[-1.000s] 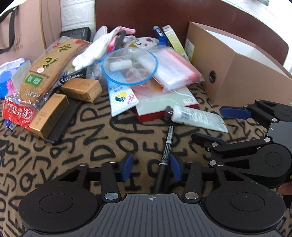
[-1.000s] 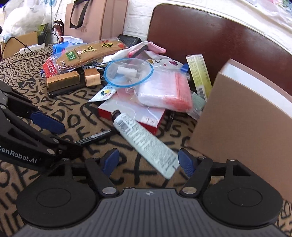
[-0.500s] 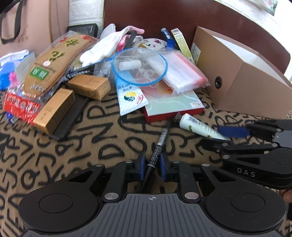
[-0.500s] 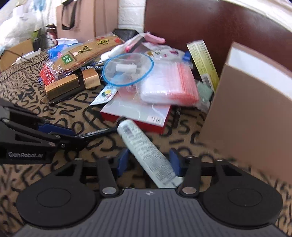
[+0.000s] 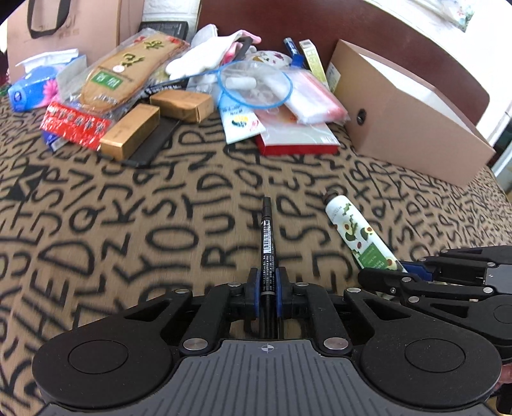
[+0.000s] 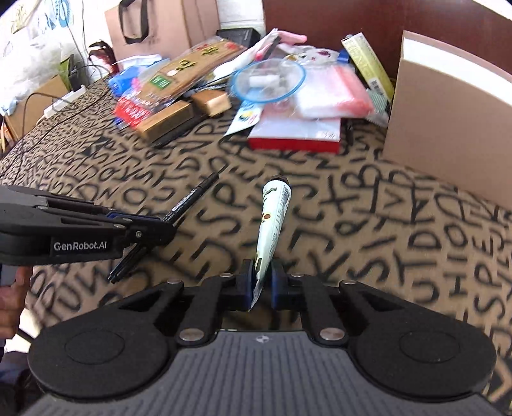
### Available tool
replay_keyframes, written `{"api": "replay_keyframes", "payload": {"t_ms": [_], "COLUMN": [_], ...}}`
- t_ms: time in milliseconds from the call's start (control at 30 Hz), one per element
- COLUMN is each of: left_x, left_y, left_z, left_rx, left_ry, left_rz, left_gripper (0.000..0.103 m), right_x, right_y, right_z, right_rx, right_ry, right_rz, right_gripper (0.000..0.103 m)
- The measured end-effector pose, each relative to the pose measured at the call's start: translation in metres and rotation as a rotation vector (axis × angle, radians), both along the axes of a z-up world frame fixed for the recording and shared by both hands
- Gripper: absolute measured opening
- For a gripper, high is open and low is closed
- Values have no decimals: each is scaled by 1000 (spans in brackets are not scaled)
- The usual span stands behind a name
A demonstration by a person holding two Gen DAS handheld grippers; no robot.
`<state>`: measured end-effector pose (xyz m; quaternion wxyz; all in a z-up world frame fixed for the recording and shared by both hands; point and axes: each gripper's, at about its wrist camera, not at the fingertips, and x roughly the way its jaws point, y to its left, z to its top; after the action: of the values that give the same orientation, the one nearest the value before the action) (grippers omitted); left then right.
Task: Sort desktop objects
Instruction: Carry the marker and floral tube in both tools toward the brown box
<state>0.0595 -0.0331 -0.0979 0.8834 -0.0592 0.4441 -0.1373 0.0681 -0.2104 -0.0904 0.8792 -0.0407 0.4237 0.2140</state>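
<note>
My left gripper (image 5: 267, 281) is shut on a black pen (image 5: 267, 243) that points forward above the letter-print tablecloth (image 5: 128, 224). It also shows at the left of the right wrist view (image 6: 160, 224), with the pen (image 6: 192, 196) sticking out. My right gripper (image 6: 262, 278) is shut on the flat end of a white hand-cream tube (image 6: 273, 217), cap forward. In the left wrist view the tube (image 5: 355, 230) hangs from the right gripper (image 5: 403, 272).
A pile of clutter lies at the back: gold boxes (image 5: 131, 131), a red-edged book (image 5: 297, 140), plastic bags (image 5: 307, 96), a blue-rimmed lid (image 5: 256, 83), an insole pack (image 5: 128, 70). An open brown cardboard box (image 5: 406, 118) stands at the right. A paper bag (image 6: 166, 25) is behind.
Both grippers closed, the left on the pen and the right on the tube, lifted them off the cloth and drew back from the pile.
</note>
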Motion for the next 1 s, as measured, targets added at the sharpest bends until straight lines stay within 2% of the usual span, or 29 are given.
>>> {"api": "replay_keyframes", "payload": {"t_ms": [67,100,133,233,333,367,467,500,533,600,633,700,833,900,933,1000], "left_x": [-5,-6,-5,-3,2,3,6,6,7,8,8,8,10,10,10,9], "left_y": [1,0,-1,-5,-9,-10,-13,-13,-13,-12,-11,-12,-15,-16,-16,-19], "left_z": [0,-1,-1,-1,-3,-3,-3,-2,-2,-3,-3,-4,-4,-4,-4,-5], "left_rx": [3,4,5,17,27,28,37,42,49,45,44,52,76,79,79,90], "left_ry": [2,2,1,-11,-15,-17,-16,-17,-16,-14,-14,-16,-17,-20,-24,-35], "left_rz": [-1,-6,-8,-15,-22,-21,-31,-31,-33,-32,-33,-39,-55,-57,-59,-66], "left_gripper": [13,26,31,34,39,39,38,26,23,23,29,29,19,21,30,31], "right_x": [-10,-14,-16,-14,-11,-9,-3,-1,1,4,5,8,11,12,12,12], "right_y": [0,0,1,3,5,6,8,9,9,8,8,9,11,12,13,14], "right_z": [0,0,0,0,1,1,0,0,0,0,0,0,-1,-2,-1,-2], "right_rx": [8,12,13,10,3,-1,-5,-4,-3,-2,-3,-1,-10,-16,-21,-24], "right_ry": [10,11,10,10,1,-2,-8,-9,-9,-10,-10,-9,-12,-12,-12,-14], "right_rz": [-7,-13,-20,-35,-42,-46,-50,-51,-53,-56,-57,-60,-54,-51,-49,-49], "right_gripper": [16,16,16,16,23,27,27,27,27,27,27,27,28,25,25,25]}}
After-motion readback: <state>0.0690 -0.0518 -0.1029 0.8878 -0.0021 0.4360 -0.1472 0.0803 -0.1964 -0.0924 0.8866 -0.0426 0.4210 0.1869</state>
